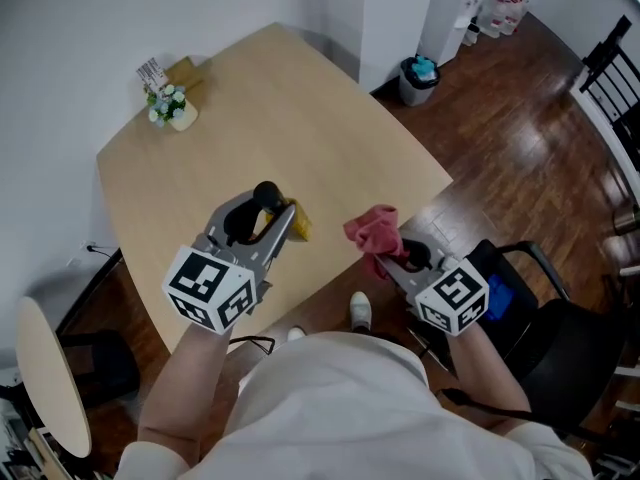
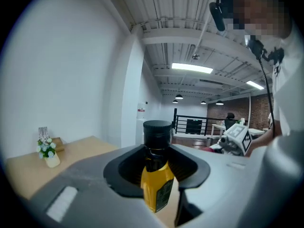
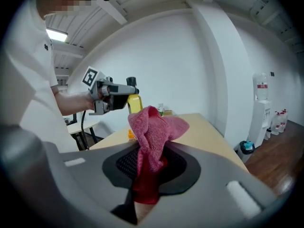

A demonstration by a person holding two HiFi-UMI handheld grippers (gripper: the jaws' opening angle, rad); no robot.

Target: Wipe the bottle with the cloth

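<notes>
Above wooden table [image 1: 300, 118], left gripper [image 1: 264, 218] clamps yellow black-capped bottle [image 2: 156, 191]; right gripper [image 3: 148, 177] pinches crumpled pink cloth [image 3: 154, 127]

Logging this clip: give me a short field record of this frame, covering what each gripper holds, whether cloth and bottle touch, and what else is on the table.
left gripper: shut on the yellow bottle, fingers around its neck below the black cap
right gripper: shut on the pink cloth, which bunches up past the fingers
bottle position: held off the table, cap on
cloth-to-bottle contact: none; the two are apart
also on table: small flower pot at the far corner
</notes>
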